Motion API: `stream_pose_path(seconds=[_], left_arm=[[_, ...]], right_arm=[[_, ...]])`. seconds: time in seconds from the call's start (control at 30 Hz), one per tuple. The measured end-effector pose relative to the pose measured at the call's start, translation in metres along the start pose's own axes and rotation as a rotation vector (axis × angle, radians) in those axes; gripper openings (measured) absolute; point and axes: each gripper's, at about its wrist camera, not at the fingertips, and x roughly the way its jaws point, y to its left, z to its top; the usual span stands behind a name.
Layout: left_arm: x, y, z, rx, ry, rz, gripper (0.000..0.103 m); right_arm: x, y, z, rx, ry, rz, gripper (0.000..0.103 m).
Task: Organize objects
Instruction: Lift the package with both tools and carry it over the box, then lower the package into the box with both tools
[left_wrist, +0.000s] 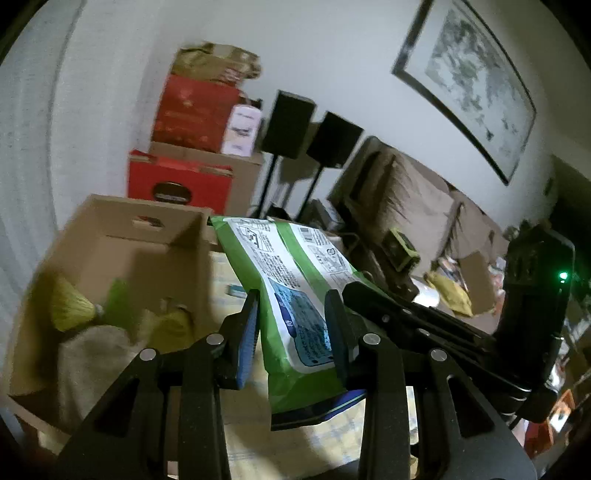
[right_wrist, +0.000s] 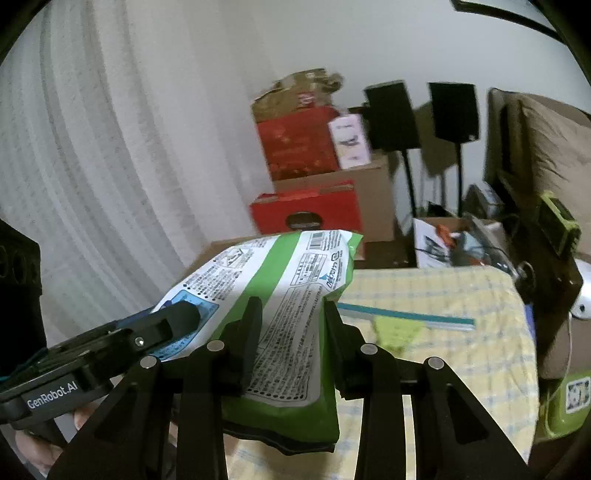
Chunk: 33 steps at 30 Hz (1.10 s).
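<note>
I have the green wipes pack (left_wrist: 291, 295) clamped at both ends: left hand-held gripper (left_wrist: 291, 325) closed on one short end, right hand-held gripper (right_wrist: 291, 332) closed on the other, pads pressing the soft wrapper on each side. The pack hangs clear in the air above the yellow checked cloth (right_wrist: 443, 332) on the bench, printed back face up. Judged step: carrying the pack toward the open cardboard box (left_wrist: 122, 247), which sits just to the left and already holds a straw-coloured brush (left_wrist: 70, 306) and cloth items. Next move calls for both hands to travel together over the box rim, keeping the pack level, then lower and release. Risk: uneven release tips the pack.
</note>
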Motion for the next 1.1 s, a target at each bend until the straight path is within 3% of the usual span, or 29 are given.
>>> stream_pose_path(seconds=[0.57, 1.1], left_arm=[[-0.010, 0.107, 0.039, -0.078, 0.012, 0.083, 0.031], [0.053, 0.171, 0.054, -0.056, 0.128, 0.152, 0.031]], right_arm=[[0.090, 0.077, 0.028, -0.037, 0.081, 0.077, 0.035], [0.184, 0.080, 0.027, 0.020, 0.196, 0.050, 0.035]])
